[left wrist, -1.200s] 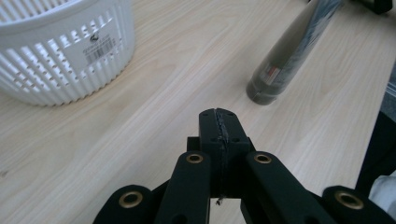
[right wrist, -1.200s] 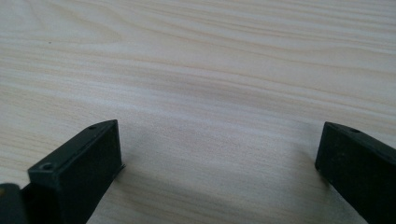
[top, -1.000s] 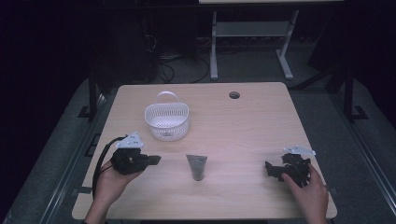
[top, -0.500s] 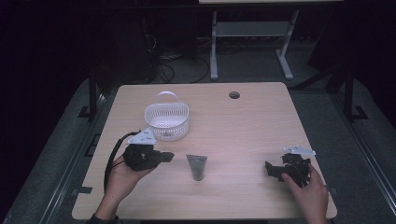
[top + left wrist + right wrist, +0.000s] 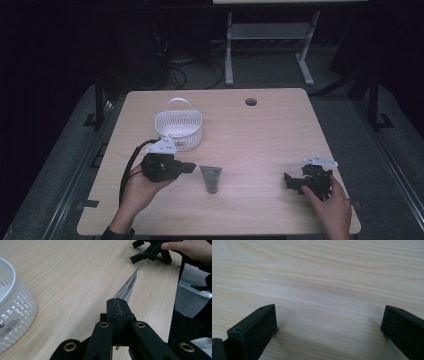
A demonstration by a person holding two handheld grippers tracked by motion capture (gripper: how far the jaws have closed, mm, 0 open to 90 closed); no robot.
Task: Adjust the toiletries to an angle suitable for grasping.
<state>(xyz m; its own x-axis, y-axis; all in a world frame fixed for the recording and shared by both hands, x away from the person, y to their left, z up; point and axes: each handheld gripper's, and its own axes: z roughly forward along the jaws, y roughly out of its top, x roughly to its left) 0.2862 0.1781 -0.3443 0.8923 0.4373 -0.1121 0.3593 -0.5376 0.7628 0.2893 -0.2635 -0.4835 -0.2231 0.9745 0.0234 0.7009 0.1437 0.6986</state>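
The left gripper [image 5: 189,167] is held low over the wooden table [image 5: 260,130], jaws pressed together with nothing between them, tips pointing right toward the dark squeeze tube [image 5: 211,178]. The tube lies flat near the middle of the table's near half, its broad crimped end toward the far side and its narrower end toward the person. In the left gripper view the tube [image 5: 127,287] shows just beyond the closed jaw tips, slightly to their right, and runs away from them as a thin flat strip. The tips stand just beside the tube, apparently apart from it; contact cannot be confirmed.

The step in hand appears to be the approach for picking up the tube.

1. Spread the jaws before closing the remaining gap; shut tips would only push the tube away.
2. Align the jaws across the tube's width, not along its length.
3. Lower one jaw close to the table so it can slide under an edge, since the tube lies flat and offers little height.
4. Grip near the thicker part of the body, where the hold is likely to be firmer than on the thin crimp.

The white plastic basket [image 5: 179,129] stands on the far side of the left gripper, close behind it. The right gripper [image 5: 292,181] rests at the near right of the table, well apart from the tube, its jaws spread wide over bare wood in the right gripper view.
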